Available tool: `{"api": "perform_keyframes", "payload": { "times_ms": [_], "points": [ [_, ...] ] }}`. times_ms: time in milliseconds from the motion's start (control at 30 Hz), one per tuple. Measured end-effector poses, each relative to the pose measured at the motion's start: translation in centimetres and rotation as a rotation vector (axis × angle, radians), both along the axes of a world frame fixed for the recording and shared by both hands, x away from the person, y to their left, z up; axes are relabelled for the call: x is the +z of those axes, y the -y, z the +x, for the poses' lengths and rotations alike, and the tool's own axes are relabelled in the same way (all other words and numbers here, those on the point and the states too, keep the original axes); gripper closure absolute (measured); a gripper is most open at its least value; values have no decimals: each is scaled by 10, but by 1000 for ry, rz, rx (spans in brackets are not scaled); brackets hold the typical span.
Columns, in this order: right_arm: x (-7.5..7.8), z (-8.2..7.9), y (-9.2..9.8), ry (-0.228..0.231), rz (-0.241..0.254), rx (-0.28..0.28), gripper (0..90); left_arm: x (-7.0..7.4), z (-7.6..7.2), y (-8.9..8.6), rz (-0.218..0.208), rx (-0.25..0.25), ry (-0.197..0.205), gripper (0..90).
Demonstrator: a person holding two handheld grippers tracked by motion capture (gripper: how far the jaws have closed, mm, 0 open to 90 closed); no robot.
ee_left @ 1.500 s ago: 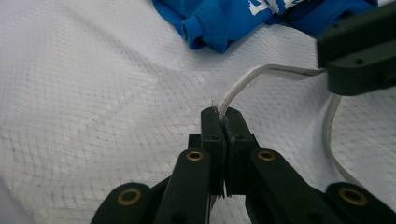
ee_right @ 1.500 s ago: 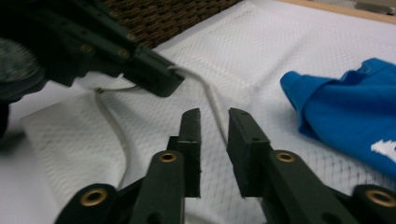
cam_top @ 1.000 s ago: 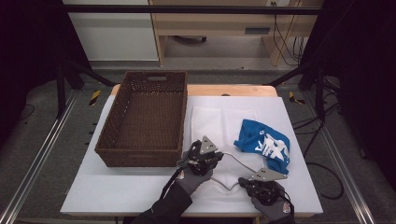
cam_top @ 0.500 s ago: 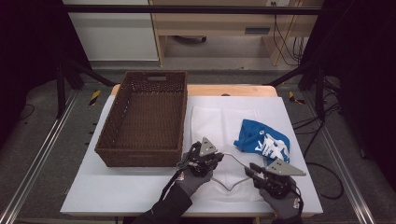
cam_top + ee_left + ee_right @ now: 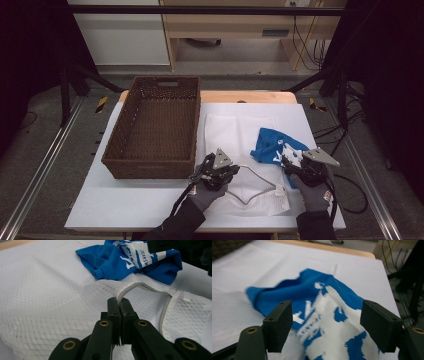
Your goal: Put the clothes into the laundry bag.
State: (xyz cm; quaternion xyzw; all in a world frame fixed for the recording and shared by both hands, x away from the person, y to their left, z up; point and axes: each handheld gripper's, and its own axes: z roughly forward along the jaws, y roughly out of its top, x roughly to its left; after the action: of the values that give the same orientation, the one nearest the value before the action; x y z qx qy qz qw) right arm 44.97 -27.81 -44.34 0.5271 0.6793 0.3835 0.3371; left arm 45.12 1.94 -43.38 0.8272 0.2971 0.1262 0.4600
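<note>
Brown wicker basket (image 5: pixel 155 130) — empty, white table (image 5: pixel 125 210), wooden edge behind

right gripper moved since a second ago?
Yes. In the high view the right gripper has shifted right and away from the table's near edge, up to the blue garment. Its jaws have just been opening, nothing pressed between them.

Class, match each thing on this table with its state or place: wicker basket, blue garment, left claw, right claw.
Things:
1. wicker basket
2. blue garment
3. left claw
4. right claw

States:
A. open, its jaws having just been opening, above the printed cloth
B. crumpled on the white mesh bag
C. shut on the mesh bag's white edge strip
D. empty, at the table's left

Pairs: 1-D, 2-B, 3-C, 4-A
</note>
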Motion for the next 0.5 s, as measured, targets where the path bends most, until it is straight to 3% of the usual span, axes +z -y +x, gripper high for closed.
{"api": "perform_keyframes", "payload": {
  "times_ms": [167,333,433,500],
  "points": [
    [-16,15,5,-76,-24,-30,275,0,-1,0,5,-3,0,885],
    [-26,20,12,-124,-28,-49,497,0,-1,-1,5,-2,0,885],
    [-28,21,14,-147,-78,-63,646,0,-2,0,1,-1,-1,885],
    [-27,21,15,-155,-68,-72,709,0,-2,0,0,-2,-1,885]
  ]
}}
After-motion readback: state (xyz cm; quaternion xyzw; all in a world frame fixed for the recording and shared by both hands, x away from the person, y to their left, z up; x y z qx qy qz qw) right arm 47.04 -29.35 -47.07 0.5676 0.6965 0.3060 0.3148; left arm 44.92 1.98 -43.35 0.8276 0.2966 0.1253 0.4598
